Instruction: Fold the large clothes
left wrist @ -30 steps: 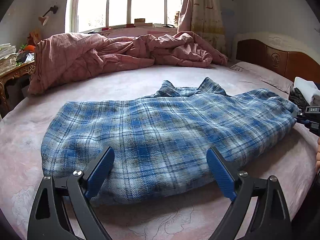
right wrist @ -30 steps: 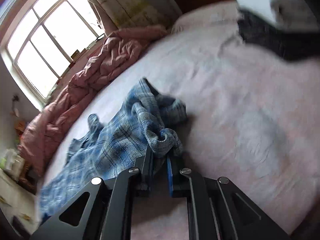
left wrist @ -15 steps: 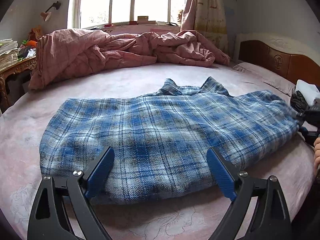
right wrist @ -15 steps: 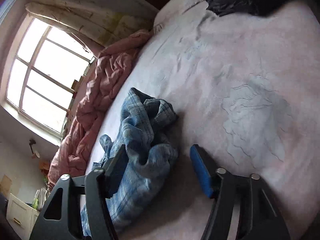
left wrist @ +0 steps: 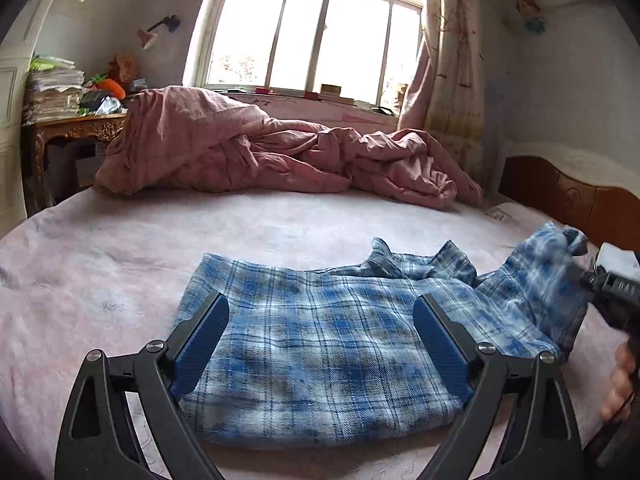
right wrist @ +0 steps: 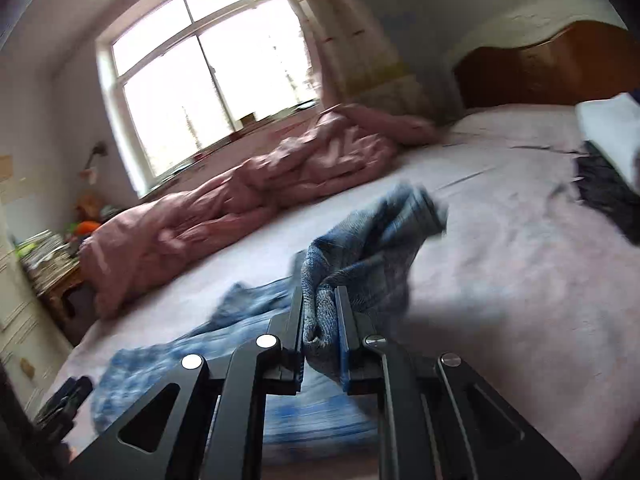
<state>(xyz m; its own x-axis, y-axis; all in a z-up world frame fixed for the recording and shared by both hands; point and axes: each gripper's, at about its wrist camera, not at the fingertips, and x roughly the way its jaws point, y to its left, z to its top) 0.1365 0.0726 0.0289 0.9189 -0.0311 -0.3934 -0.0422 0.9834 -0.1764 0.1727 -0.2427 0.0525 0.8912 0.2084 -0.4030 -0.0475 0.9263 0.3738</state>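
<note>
Blue plaid shirt (left wrist: 320, 344) lies on the pink bed (left wrist: 120, 264), its right end lifted. Right gripper (right wrist: 320, 312) has just closed, clamped on that bunched end, pointing slightly downward. Left gripper (left wrist: 320, 344) hovers spread wide above the shirt, touching nothing. The right view is motion-blurred; only fingers (left wrist: 618, 384) of the right hand show.

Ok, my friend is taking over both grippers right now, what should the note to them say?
Right hand-held gripper: its jaws have just been closing and now pinch one bunched end of the blue plaid flannel shirt, raised off the bed.
Left hand-held gripper: open, holding nothing, above the shirt's near edge.
The shirt's body lies on the pink bedsheet.
Done: one end gripped.
Left: probably carry that end across, flatten, finish the folds.
</note>
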